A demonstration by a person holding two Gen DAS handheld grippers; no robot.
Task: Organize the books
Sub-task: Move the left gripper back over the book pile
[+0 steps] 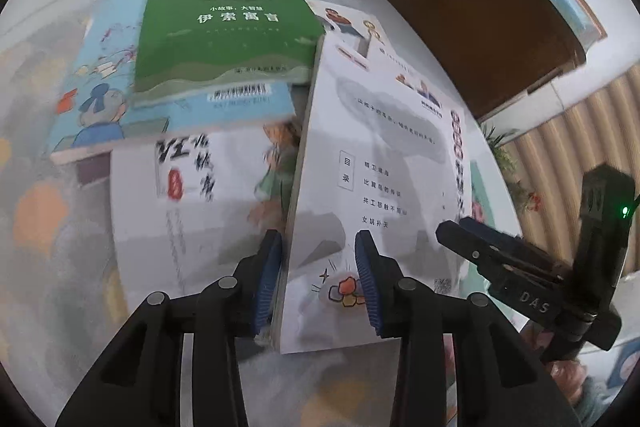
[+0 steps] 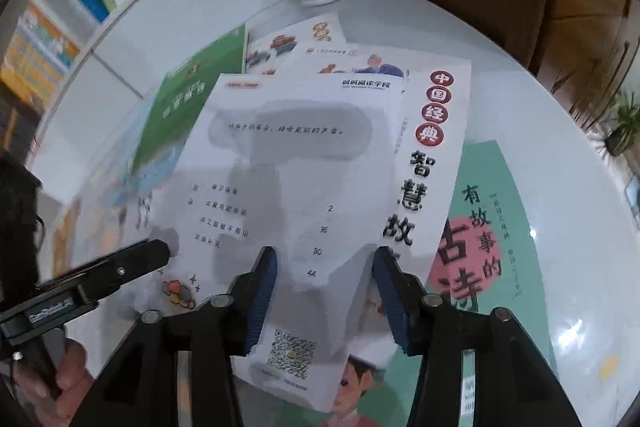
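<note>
Left gripper (image 1: 318, 279) stood narrow, pads straddling the white book's (image 1: 376, 163) near edge, contact uncertain. Right gripper (image 2: 324, 301) hung partly open over its back cover, apparently not pressing. That book lay atop scattered books on the white table (image 2: 540, 131), beside the green book (image 1: 224, 27).

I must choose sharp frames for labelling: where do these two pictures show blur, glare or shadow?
Left wrist view: motion blur on the white calligraphy book, fisheye bending at edges. Right wrist view: grey shadow on the white contents-page book, glare spots on the glossy table, blurred green book.
</note>
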